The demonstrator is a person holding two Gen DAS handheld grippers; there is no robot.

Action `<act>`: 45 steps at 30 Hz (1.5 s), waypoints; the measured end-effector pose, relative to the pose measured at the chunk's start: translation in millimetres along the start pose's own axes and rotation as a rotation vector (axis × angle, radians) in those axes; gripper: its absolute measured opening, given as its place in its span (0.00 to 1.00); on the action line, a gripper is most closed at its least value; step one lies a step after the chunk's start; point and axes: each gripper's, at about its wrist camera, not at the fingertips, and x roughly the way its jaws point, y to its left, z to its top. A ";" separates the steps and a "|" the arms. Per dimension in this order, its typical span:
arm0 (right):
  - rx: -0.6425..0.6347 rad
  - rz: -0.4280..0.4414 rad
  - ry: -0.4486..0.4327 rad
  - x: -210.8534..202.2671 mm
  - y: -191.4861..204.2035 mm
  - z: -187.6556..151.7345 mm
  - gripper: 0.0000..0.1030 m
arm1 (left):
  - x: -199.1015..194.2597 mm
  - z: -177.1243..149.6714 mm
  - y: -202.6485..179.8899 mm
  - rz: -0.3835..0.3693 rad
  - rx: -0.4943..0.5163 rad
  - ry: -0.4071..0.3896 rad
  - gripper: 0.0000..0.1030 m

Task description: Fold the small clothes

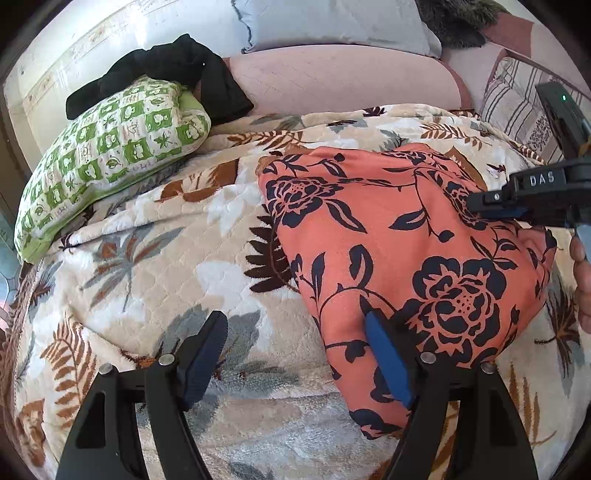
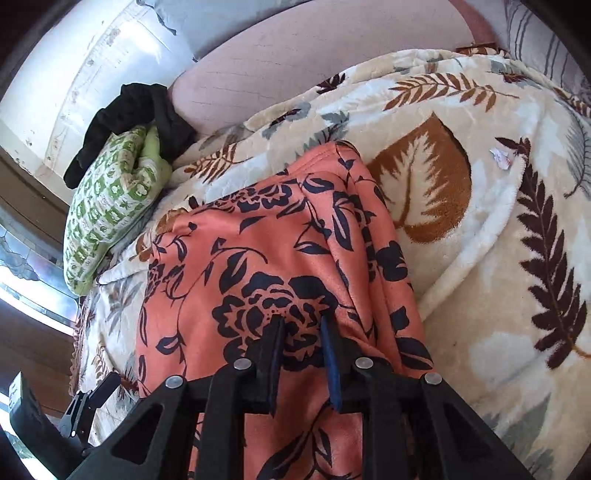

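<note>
An orange garment with dark blue flowers (image 1: pixel 399 258) lies folded on a leaf-patterned blanket (image 1: pixel 177 243); it also shows in the right wrist view (image 2: pixel 258 258). My left gripper (image 1: pixel 295 328) is open at the garment's near left edge, its right finger (image 1: pixel 388 365) over the cloth and its left finger (image 1: pixel 203 354) over the blanket. My right gripper (image 2: pixel 301 325) hovers low over the garment's middle with a narrow gap between its jaws and nothing in them. It shows at the right edge of the left wrist view (image 1: pixel 517 203).
A green-and-white patterned pillow (image 1: pixel 107 162) lies at the far left with black clothes (image 1: pixel 166 74) on it. A pink cushion (image 1: pixel 343 77) and a pale blue pillow (image 1: pixel 332 22) lie at the back. A striped pillow (image 1: pixel 513 103) is at the far right.
</note>
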 end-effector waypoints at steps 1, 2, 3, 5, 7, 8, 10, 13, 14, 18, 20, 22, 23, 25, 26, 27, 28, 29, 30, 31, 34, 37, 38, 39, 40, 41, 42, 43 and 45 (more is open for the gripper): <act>-0.012 0.002 -0.013 -2.3 3.4 3.3 0.24 | 0.6 0.1 0.9 -0.003 -0.010 0.004 0.77; -0.028 0.016 -0.018 -3.6 9.2 6.8 0.24 | 1.2 0.7 2.6 -0.011 -0.025 0.010 0.78; -0.041 0.051 -0.011 -1.8 14.2 10.7 0.24 | 1.9 1.2 5.0 -0.018 -0.040 0.016 0.79; -0.057 0.128 0.003 4.7 26.9 16.0 0.24 | 4.7 1.7 9.9 -0.021 -0.071 0.027 0.86; -0.093 0.142 0.024 19.8 45.0 23.7 0.24 | 7.1 1.8 13.0 -0.031 -0.094 0.037 0.87; -0.108 0.129 0.047 32.3 52.8 28.0 0.24 | 7.4 2.1 13.2 -0.032 -0.097 0.039 0.87; -0.104 0.078 0.117 65.5 60.2 38.9 0.24 | 6.9 2.7 10.5 -0.021 -0.084 0.033 0.87; -0.057 0.050 0.120 98.1 60.8 54.8 0.22 | 5.4 3.6 6.4 -0.002 -0.059 0.021 0.87; -0.032 0.047 0.111 100.8 58.7 60.9 0.22 | 5.3 4.0 6.5 -0.003 -0.058 0.021 0.87; 0.012 0.072 0.076 87.7 56.6 68.8 0.22 | 7.9 5.0 10.5 -0.027 -0.079 0.036 0.87; -0.016 0.063 0.054 69.2 57.0 62.4 0.22 | 8.3 4.8 11.0 -0.027 -0.084 0.039 0.88; -0.053 0.049 0.036 44.6 56.4 49.9 0.22 | 8.1 4.0 10.5 -0.024 -0.084 0.036 0.88; -0.072 0.034 0.023 32.0 54.6 43.2 0.22 | 8.1 3.9 10.5 -0.021 -0.084 0.035 0.88; -0.103 -0.003 0.008 9.6 53.0 26.9 0.22 | 7.8 3.8 10.0 -0.016 -0.083 0.033 0.88; -0.114 -0.022 0.008 0.9 51.3 19.0 0.22 | 7.6 3.8 9.6 -0.013 -0.082 0.032 0.88; -0.119 -0.045 0.011 -6.5 49.3 11.2 0.22 | 7.3 3.7 9.4 -0.010 -0.082 0.031 0.88; -0.116 -0.067 0.014 -13.2 46.3 3.7 0.22 | 6.9 3.6 9.4 -0.009 -0.083 0.031 0.88; -0.107 -0.085 0.017 -19.9 41.5 -4.0 0.22 | 6.4 3.3 9.2 -0.008 -0.085 0.031 0.88; -0.097 -0.100 0.019 -23.4 37.2 -11.7 0.22 | 6.5 3.2 9.5 -0.008 -0.086 0.031 0.88; -0.092 -0.111 0.029 -23.6 32.7 -19.6 0.22 | 6.5 3.1 9.6 -0.008 -0.087 0.031 0.88; -0.103 -0.115 0.058 -7.5 20.0 -37.1 0.23 | 6.7 2.6 9.4 -0.006 -0.087 0.027 0.88; -0.127 -0.129 0.044 -10.2 24.3 -35.3 0.23 | 6.1 2.2 9.3 -0.004 -0.086 0.022 0.88; -0.130 -0.125 0.036 -12.3 25.4 -33.2 0.23 | 6.3 2.3 9.5 -0.005 -0.086 0.022 0.89; -0.130 -0.118 0.019 -15.1 25.3 -31.4 0.23 | 6.6 2.6 10.0 -0.003 -0.088 0.023 0.90; -0.128 -0.117 0.002 -17.0 25.8 -29.9 0.23 | 7.2 2.9 10.8 -0.001 -0.092 0.025 0.92; -0.127 -0.121 -0.011 -19.7 24.6 -28.6 0.23 | 8.0 3.1 11.8 -0.002 -0.098 0.028 0.93; -0.124 -0.129 -0.021 -21.5 23.9 -27.1 0.23 | 8.8 3.2 12.8 -0.003 -0.103 0.031 0.94; -0.119 -0.141 -0.027 -22.0 22.7 -25.6 0.23 | 9.4 3.4 13.6 -0.007 -0.107 0.034 0.94; -0.091 -0.160 -0.019 -18.5 16.4 -22.0 0.23 | 10.1 3.6 13.8 -0.011 -0.109 0.035 0.94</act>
